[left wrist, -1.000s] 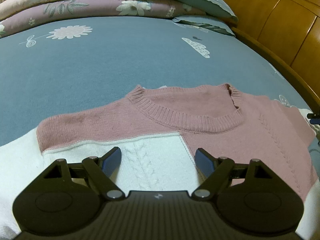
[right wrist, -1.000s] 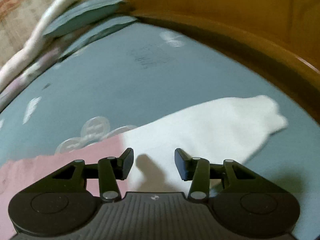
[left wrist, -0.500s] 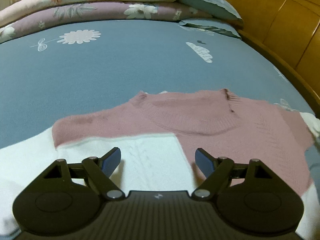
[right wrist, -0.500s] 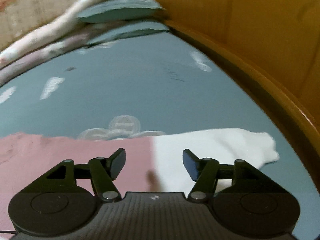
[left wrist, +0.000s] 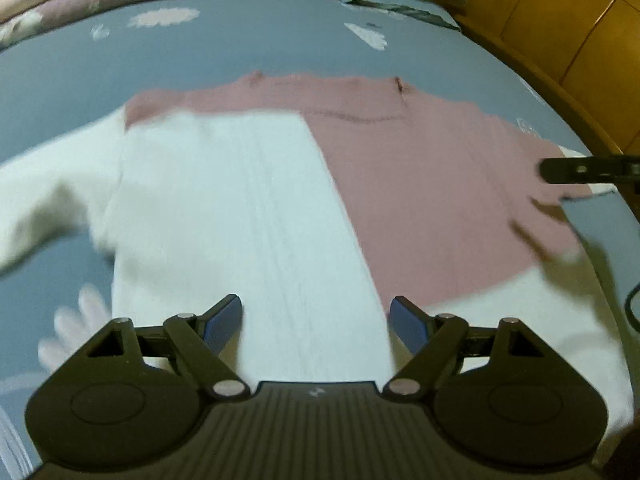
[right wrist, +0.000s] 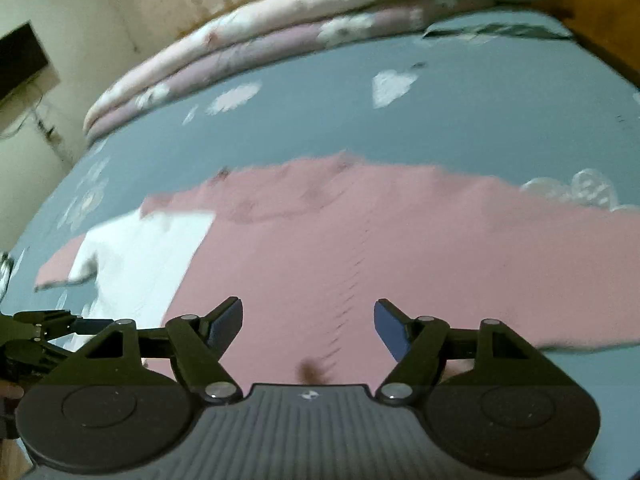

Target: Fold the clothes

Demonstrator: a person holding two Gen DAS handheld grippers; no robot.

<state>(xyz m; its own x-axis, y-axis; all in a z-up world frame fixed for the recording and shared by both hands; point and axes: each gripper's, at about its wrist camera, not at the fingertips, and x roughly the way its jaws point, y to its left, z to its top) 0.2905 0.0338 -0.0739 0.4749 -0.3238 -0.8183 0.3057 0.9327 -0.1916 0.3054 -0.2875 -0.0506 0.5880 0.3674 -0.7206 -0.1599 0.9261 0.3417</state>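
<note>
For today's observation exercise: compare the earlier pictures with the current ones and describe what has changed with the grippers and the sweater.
The right gripper swung from the white sleeve to the sweater's pink body, its jaws just opening, nothing between them. The left gripper pulled back, open. The sweater stayed flat.

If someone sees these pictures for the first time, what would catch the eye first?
First, the pink and white sweater, spread flat in the middle of the blue bedsheet. Next, the two open black claws low in front: the left claw over the white part, the right claw over the pink part. Folded floral quilts lie at the far edge.
</note>
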